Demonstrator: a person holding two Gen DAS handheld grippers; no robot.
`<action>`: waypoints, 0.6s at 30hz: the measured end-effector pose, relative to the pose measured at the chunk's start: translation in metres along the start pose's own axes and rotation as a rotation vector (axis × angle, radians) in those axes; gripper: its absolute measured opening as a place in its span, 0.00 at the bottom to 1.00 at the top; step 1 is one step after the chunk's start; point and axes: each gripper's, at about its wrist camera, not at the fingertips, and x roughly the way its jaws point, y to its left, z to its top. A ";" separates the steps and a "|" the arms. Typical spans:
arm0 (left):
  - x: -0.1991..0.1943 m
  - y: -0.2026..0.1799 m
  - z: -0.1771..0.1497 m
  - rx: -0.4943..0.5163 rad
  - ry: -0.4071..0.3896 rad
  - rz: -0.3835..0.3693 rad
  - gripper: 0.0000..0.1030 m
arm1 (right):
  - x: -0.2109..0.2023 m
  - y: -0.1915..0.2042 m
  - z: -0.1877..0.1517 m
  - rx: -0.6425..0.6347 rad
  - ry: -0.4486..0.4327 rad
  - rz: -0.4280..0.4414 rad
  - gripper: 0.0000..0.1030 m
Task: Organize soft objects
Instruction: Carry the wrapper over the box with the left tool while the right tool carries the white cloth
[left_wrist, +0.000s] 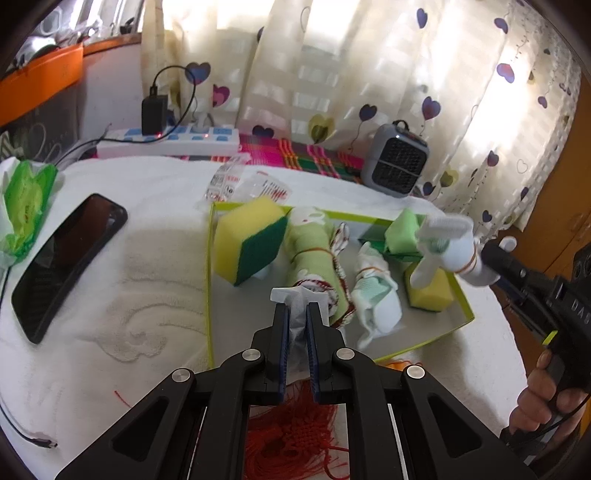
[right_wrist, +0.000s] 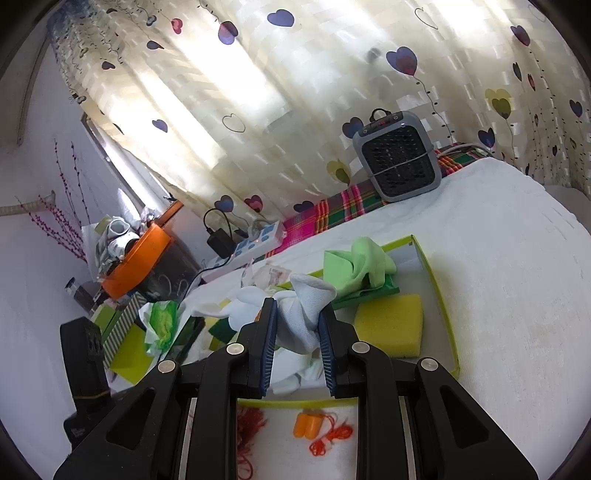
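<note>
A white sock bundle (right_wrist: 299, 314) hangs pinched in the right gripper (right_wrist: 297, 325) above the green-rimmed box (left_wrist: 466, 303), its jaws narrowed onto the limp fabric; it looks light and floppy, best held at the bunched middle near its rubber band. The left gripper (left_wrist: 297, 314), nearly closed, nips a thin white tissue-like scrap (left_wrist: 291, 297) over the box's near end. Inside lie a yellow-green sponge (left_wrist: 251, 242), a rolled green towel (left_wrist: 314, 258), another sock bundle (left_wrist: 375, 295). A phone (left_wrist: 66, 266) rests on the white towel-covered surface (left_wrist: 147, 295).
</note>
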 end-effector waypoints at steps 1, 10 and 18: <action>0.002 0.001 0.000 -0.001 0.004 0.001 0.09 | 0.003 0.000 0.002 -0.001 0.001 0.001 0.22; 0.018 0.001 -0.003 0.008 0.034 0.030 0.09 | 0.033 0.023 0.007 -0.156 -0.028 -0.159 0.22; 0.025 0.002 -0.003 0.002 0.044 0.028 0.09 | 0.060 0.031 -0.004 -0.259 -0.001 -0.220 0.22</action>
